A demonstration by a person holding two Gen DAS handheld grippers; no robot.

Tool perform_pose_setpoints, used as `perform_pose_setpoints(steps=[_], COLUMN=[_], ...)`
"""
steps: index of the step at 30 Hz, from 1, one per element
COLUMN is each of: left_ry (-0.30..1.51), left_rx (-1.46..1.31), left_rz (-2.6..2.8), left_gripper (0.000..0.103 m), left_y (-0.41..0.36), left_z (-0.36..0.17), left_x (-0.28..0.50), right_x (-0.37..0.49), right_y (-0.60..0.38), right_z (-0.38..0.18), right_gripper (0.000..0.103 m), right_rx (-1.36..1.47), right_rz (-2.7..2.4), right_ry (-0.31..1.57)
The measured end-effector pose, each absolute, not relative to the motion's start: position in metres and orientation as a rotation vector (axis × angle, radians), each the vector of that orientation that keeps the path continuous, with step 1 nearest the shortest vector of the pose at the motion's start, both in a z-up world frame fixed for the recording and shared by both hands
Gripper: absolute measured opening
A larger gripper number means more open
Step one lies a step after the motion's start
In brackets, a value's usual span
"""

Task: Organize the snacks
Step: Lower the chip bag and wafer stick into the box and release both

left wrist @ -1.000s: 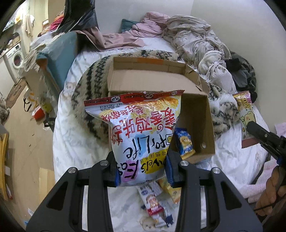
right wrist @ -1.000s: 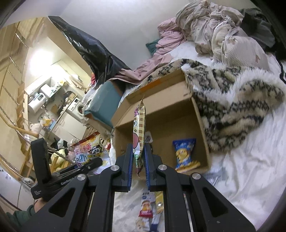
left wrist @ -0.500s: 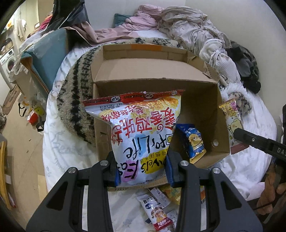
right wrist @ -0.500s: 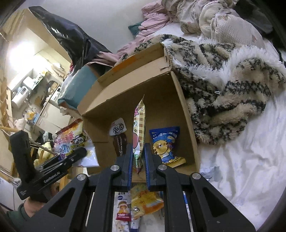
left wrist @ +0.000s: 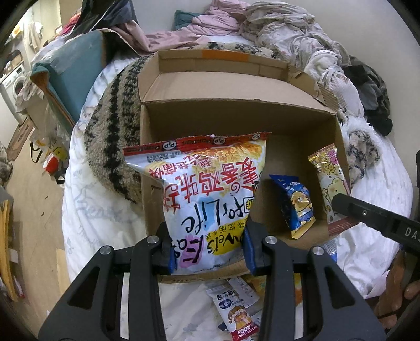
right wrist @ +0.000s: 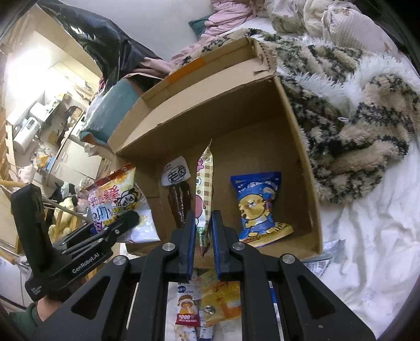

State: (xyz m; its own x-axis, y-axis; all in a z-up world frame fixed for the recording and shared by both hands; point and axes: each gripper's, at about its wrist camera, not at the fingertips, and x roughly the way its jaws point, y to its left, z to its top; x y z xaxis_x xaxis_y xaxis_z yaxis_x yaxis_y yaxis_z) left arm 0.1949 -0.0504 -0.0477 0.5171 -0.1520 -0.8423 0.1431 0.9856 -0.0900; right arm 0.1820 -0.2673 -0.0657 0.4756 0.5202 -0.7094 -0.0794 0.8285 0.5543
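I have the big white chip bag (left wrist: 210, 199) pinched by its lower end between the fingers of my left gripper (left wrist: 208, 244), hanging upside down with its red sealed edge uppermost, over the near-left part of the open cardboard box (left wrist: 236, 86). In my right gripper (right wrist: 204, 233) the fingers are closed narrow on a slim checked snack packet (right wrist: 205, 188), held edge-on and upright above the box floor; from the left wrist view that same packet (left wrist: 329, 188) shows its pale front with a cartoon figure, just beside the box's right wall. Inside the box, a blue pouch with a yellow cartoon animal (right wrist: 257, 207) leans near the right wall, and a dark brown packet with a white label (right wrist: 178, 194) stands against the back-left corner, just left of the packet I am holding. In front of the box, on the white bed sheet (right wrist: 367, 262), lie a few loose snacks: a small sachet marked FOOD (right wrist: 187, 307) and a yellow packet (right wrist: 223, 299) touching it. The box sits on the bed against a shaggy beige-and-black blanket (right wrist: 354, 118), with crumpled clothes (left wrist: 275, 23) piled further back near the wall. A hand (left wrist: 393, 296) shows at the lower right of the left wrist view.
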Motion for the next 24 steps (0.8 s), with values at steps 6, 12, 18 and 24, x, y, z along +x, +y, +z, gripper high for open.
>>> perform_pose_setpoints(steps=[6, 12, 18, 24], left_ry=[1.006, 1.011, 0.993, 0.963], left_rx=[-0.003, -0.001, 0.003, 0.02], left_rz=[-0.18, -0.181, -0.164, -0.186], left_gripper=[0.035, 0.035, 0.075, 0.082], left_y=[-0.051, -0.05, -0.048, -0.053], left_z=[-0.048, -0.048, -0.045, -0.039], left_x=[0.194, 0.193, 0.191, 0.186], right_x=[0.186, 0.189, 0.189, 0.188], right_y=[-0.262, -0.263, -0.268, -0.277], right_z=[-0.068, -0.073, -0.076, -0.075], right_gripper=[0.013, 0.017, 0.017, 0.065], right_rx=[0.494, 0.477, 0.483, 0.514], right_rz=[0.38, 0.353, 0.335, 0.313], right_ry=[1.029, 1.055, 1.064, 1.052])
